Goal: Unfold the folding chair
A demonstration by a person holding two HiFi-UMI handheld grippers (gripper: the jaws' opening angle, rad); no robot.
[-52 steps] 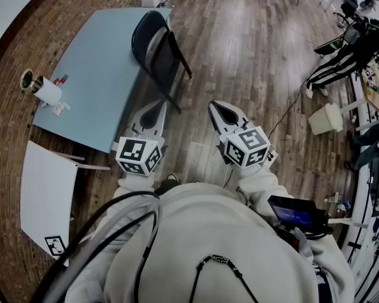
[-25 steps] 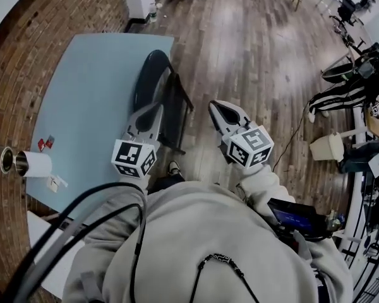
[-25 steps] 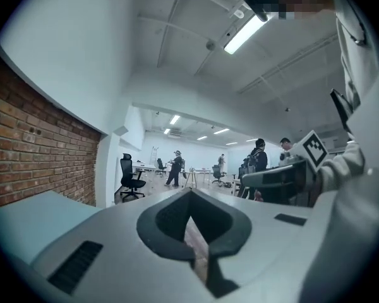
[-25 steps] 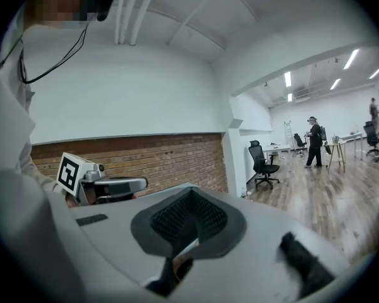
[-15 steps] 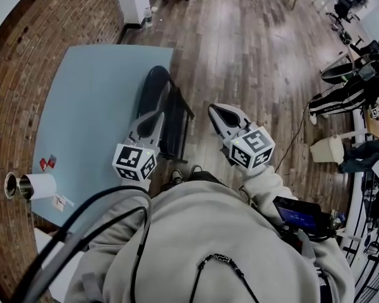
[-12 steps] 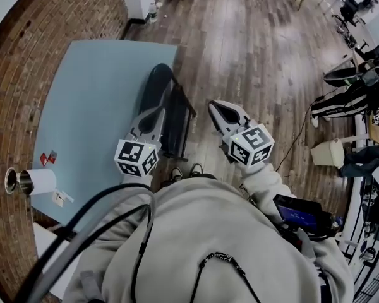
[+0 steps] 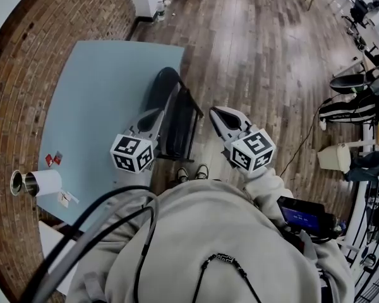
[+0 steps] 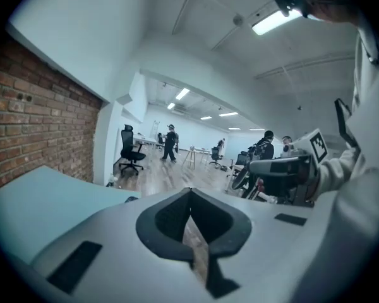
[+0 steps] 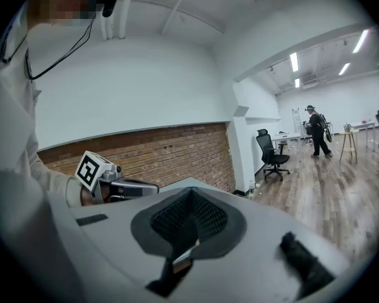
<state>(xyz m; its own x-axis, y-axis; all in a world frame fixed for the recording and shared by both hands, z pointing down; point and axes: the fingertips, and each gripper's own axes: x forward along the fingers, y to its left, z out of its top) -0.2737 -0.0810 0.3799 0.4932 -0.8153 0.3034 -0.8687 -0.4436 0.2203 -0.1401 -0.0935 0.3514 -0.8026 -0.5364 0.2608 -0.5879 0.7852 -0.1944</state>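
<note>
The black folding chair (image 7: 179, 113) stands folded flat, leaning on the right edge of the light blue table (image 7: 95, 106). My left gripper (image 7: 154, 114) is shut and empty, its tip just left of the chair's curved back, over the table edge. My right gripper (image 7: 216, 112) is also shut and empty, a short way right of the chair above the wood floor. In the left gripper view the shut jaws (image 8: 191, 192) point down the room, with the right gripper (image 8: 256, 166) beside them. The right gripper view shows its shut jaws (image 9: 189, 192) and the left gripper (image 9: 153, 187).
A paper roll (image 7: 43, 183) and a metal cup (image 7: 16, 182) sit on the table's near left corner. A brick wall (image 7: 44, 17) runs behind the table. My shoes (image 7: 193, 172) are by the chair's feet. A white bin (image 7: 338, 158) and a person in striped trousers (image 7: 354, 109) are far right.
The person has stepped closer, so the chair now lies right between the two grippers. Both grippers moved forward toward it, the left one sinking slightly. Both stayed shut.
</note>
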